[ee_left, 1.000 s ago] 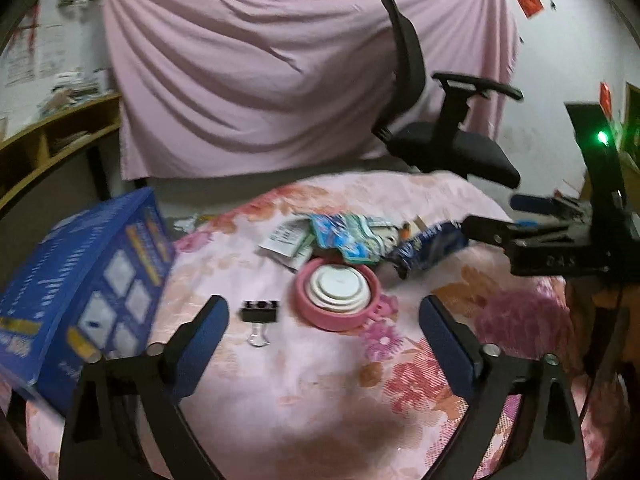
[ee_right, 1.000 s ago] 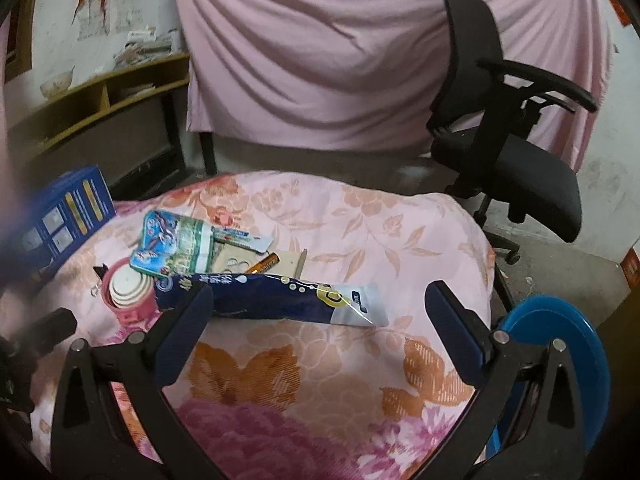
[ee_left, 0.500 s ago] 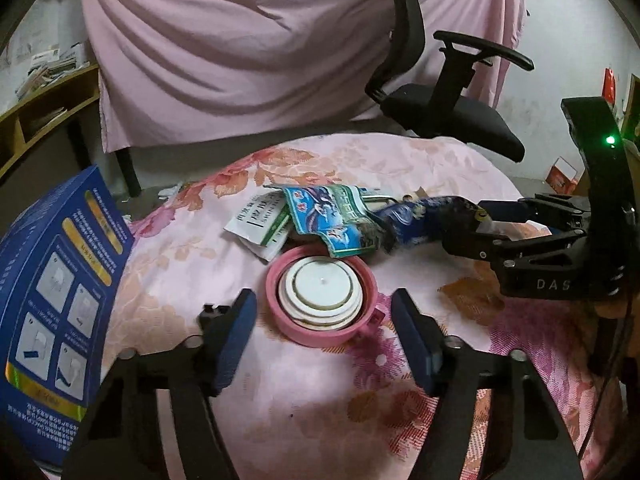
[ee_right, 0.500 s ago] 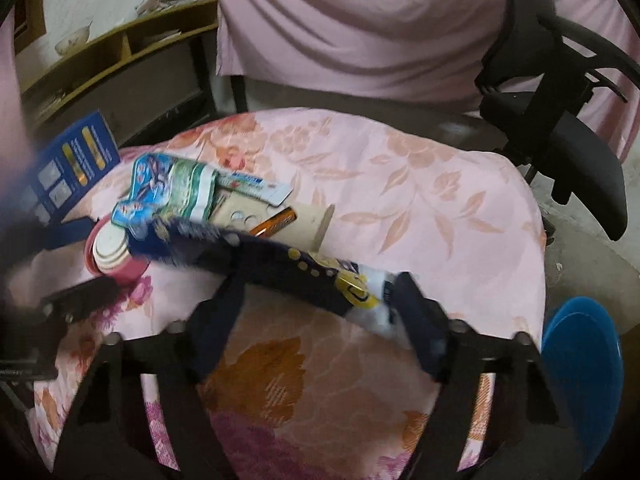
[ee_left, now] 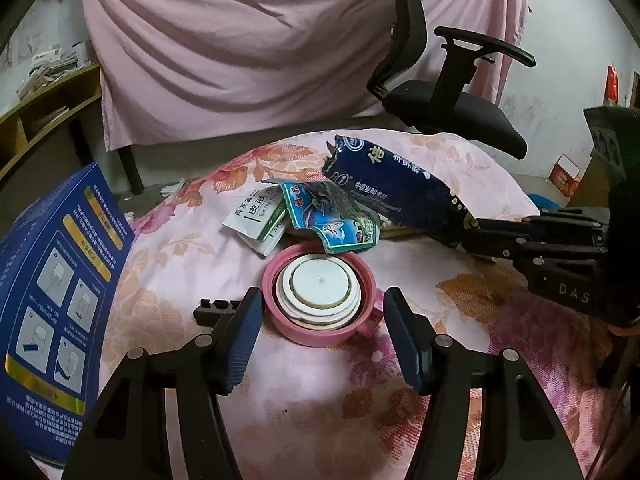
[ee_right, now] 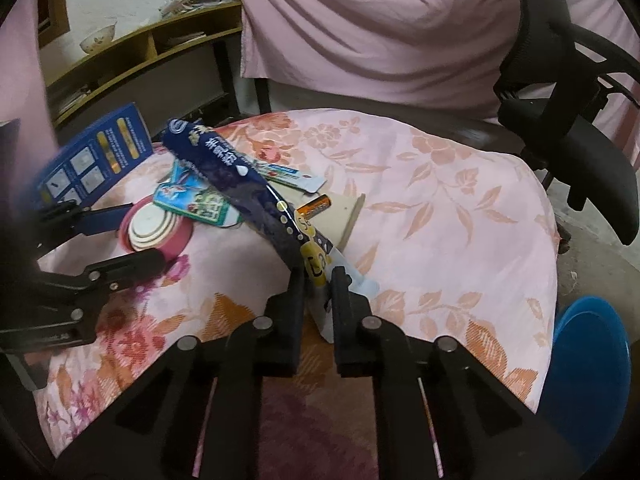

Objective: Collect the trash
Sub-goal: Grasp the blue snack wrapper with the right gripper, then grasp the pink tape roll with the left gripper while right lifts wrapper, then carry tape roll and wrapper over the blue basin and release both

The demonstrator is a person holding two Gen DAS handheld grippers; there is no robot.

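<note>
My right gripper point(ee_right: 318, 280) is shut on the near end of a long dark blue snack wrapper point(ee_right: 248, 188), lifted at a slant above the floral tablecloth; the wrapper also shows in the left wrist view point(ee_left: 396, 188). My left gripper point(ee_left: 324, 320) is open, its fingers either side of a pink round lid point(ee_left: 320, 292), not touching it. The lid also shows in the right wrist view point(ee_right: 154, 228). A crumpled teal wrapper point(ee_left: 328, 216), a white and green sachet point(ee_left: 256, 220), a toothpaste box point(ee_right: 288, 172) and a battery point(ee_right: 316, 205) lie behind the lid.
A blue carton point(ee_left: 52, 288) stands at the table's left edge. A black binder clip point(ee_left: 216, 308) lies by my left finger. A black office chair point(ee_left: 448, 104) stands behind the table. A blue bin point(ee_right: 588, 368) sits on the floor at right. A wooden shelf point(ee_right: 132, 52) lines the wall.
My right gripper has closed on the blue wrapper and raised it off the table. My left gripper has moved forward and narrowed around the pink lid.
</note>
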